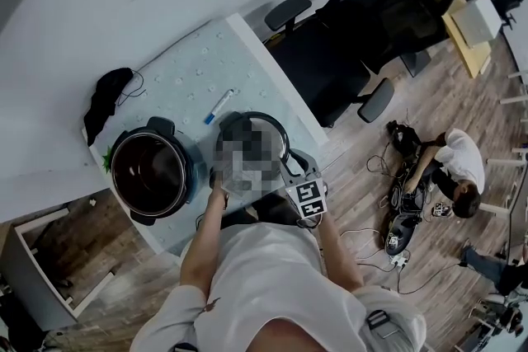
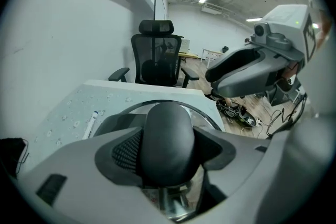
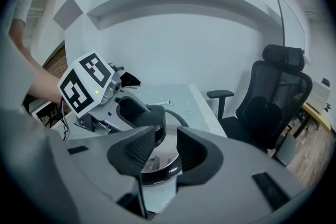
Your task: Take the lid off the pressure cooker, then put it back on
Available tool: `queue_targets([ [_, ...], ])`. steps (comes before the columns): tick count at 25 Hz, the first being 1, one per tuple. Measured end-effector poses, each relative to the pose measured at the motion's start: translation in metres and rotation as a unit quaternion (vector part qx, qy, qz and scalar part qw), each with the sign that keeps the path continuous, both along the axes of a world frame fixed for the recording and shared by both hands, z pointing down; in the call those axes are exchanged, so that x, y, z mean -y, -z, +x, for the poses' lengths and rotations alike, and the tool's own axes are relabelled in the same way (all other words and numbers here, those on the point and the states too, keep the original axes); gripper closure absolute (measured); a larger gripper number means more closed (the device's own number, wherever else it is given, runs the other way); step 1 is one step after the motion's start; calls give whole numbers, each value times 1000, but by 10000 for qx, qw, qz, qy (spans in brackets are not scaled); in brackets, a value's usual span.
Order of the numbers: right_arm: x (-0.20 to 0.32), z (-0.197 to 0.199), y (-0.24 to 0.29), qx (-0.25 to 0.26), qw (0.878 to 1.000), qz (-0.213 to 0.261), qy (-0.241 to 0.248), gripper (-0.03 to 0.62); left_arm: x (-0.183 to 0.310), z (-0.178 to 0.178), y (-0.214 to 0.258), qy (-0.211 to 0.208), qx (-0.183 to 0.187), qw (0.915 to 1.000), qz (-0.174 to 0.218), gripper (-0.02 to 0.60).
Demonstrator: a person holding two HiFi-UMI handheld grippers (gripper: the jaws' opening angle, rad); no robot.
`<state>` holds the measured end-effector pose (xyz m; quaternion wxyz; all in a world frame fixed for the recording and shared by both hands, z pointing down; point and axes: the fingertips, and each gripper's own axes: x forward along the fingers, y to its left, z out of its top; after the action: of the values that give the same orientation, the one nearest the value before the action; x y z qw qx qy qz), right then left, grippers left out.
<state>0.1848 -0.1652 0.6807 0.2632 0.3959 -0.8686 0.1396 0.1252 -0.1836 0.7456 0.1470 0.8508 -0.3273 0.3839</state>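
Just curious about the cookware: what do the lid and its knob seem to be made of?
The lid looks like polished metal, probably steel: its silvery surface shines and reflects. Its knob looks like matte black plastic, smooth and dull, though hard rubber is possible.

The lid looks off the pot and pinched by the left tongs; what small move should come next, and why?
Probably swing the lid leftward over the open pot. The left tongs are shut on its knob, the pot stands uncovered beside it, and the right tongs are open, holding nothing.
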Motion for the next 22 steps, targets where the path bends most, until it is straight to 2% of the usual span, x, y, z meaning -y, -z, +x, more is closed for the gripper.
queue_targets([
  [6,-4,-3,4,45,10000,24,-57,462,-2,-4,11,8,41,10000,-5,252],
  [22,-2,-5,1,38,10000,-36,-77,462,0,2,0,-28,75,9999,-149,263],
])
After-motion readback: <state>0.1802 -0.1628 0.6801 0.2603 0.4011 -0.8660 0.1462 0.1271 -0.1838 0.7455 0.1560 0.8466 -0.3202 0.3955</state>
